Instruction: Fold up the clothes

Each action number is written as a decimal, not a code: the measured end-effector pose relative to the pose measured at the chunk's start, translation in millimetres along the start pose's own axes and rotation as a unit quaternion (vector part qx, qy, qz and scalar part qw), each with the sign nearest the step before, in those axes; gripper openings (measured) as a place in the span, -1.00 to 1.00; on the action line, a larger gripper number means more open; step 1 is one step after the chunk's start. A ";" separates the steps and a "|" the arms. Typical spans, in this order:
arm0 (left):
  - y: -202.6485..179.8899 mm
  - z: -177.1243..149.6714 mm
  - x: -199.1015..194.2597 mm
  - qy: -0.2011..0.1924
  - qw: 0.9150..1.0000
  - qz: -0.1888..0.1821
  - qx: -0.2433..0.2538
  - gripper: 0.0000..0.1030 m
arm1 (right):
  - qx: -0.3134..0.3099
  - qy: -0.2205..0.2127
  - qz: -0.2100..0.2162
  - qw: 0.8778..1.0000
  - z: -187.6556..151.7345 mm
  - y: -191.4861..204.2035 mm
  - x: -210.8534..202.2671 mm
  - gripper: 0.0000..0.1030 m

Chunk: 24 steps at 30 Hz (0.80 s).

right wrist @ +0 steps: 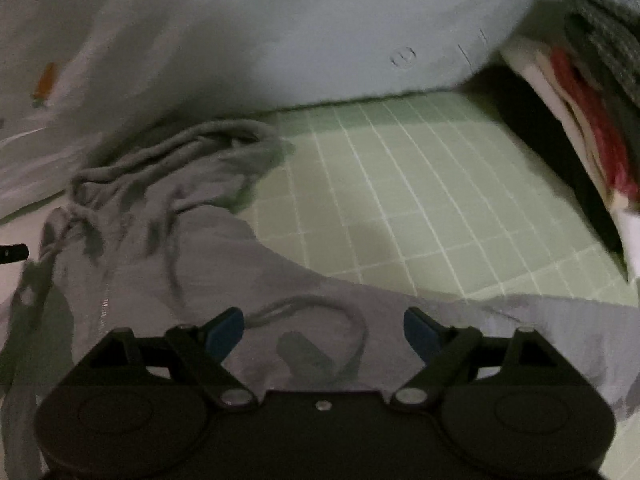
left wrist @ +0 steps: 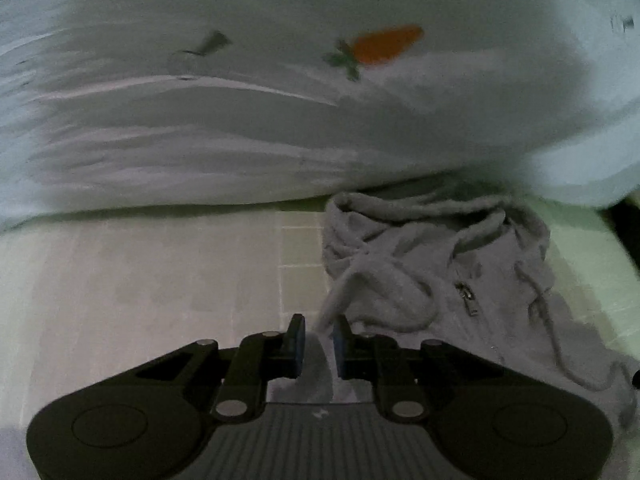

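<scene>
Nearest the lens, the left gripper point(left wrist: 319, 332) has its blue pads drawn narrow, and a point of grey cloth from the hoodie point(left wrist: 460, 280) runs up between them; the pads look to be pinching that fold, though the contact itself is blurred. Over on the right wrist view, the right gripper point(right wrist: 323, 330) stands wide, jaws spread well apart, nothing clamped, hovering over the hoodie point(right wrist: 168, 240) with a loop of drawstring point(right wrist: 352, 332) lying on the cloth between the open fingers.

Now by size. Biggest thing here is the pale quilt point(left wrist: 280, 120), a bulging wall across the back of the left view, with an orange carrot print point(left wrist: 384, 44) on it. The same quilt point(right wrist: 280, 32) fills the far side of the right view. Under everything lies the green checked sheet point(right wrist: 420, 184), white grid lines, bare to the right of the hoodie. The hoodie sits crumpled on that sheet, hood bunched up against the quilt's lower edge, body spreading toward both cameras. A stack of folded items point(right wrist: 592, 128), red and white among them, stands at the far right edge. Smallest: the zip pull point(left wrist: 466, 296) on the hoodie's front.
</scene>
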<state>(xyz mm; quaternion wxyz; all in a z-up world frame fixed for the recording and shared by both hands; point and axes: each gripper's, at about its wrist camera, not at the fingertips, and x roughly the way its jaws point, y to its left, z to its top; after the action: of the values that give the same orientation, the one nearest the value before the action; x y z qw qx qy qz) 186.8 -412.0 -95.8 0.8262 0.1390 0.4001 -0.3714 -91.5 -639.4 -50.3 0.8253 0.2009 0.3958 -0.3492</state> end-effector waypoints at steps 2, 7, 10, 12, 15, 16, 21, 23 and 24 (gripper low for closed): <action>-6.2 1.9 11.5 0.017 0.999 -0.002 0.030 -0.67 | 0.015 0.007 -0.004 1.000 1.0 -4.2 5.0 0.70; -14.6 -4.4 22.7 0.040 0.996 0.007 0.082 -0.67 | 0.031 0.021 -0.013 0.999 0.8 -9.3 13.6 0.70; -13.7 -4.1 24.8 0.044 0.995 0.008 0.089 -0.62 | 0.030 0.031 -0.022 0.999 -1.9 -9.8 17.6 0.70; -13.1 -1.7 29.7 0.049 0.995 0.019 0.087 -0.58 | 0.033 0.037 -0.023 0.999 -3.3 -10.0 19.7 0.70; -8.3 2.6 34.9 0.047 0.997 0.029 0.060 -0.83 | 0.031 0.041 -0.022 0.998 -3.7 -8.7 19.1 0.70; -6.6 4.8 33.3 0.043 0.997 0.034 0.050 -0.88 | 0.029 0.040 -0.023 0.999 -3.8 -8.2 17.9 0.70; 9.7 27.6 -0.3 -0.015 0.998 0.045 -0.033 -0.91 | 0.029 0.044 -0.037 0.998 -5.4 -10.3 17.2 0.70; 13.9 39.0 -20.1 -0.043 0.997 0.038 -0.054 -0.91 | 0.037 0.049 -0.037 0.997 -7.2 -12.1 18.8 0.70; 14.6 44.1 -30.4 -0.056 0.996 0.030 -0.061 -0.92 | 0.041 0.049 -0.034 0.997 -8.0 -12.4 18.4 0.70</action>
<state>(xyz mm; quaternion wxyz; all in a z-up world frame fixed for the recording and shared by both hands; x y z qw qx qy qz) 209.7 -410.0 -45.3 0.8650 0.0797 0.3710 -0.3282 -96.6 -650.7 -70.4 0.7836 0.2378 0.4277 -0.3827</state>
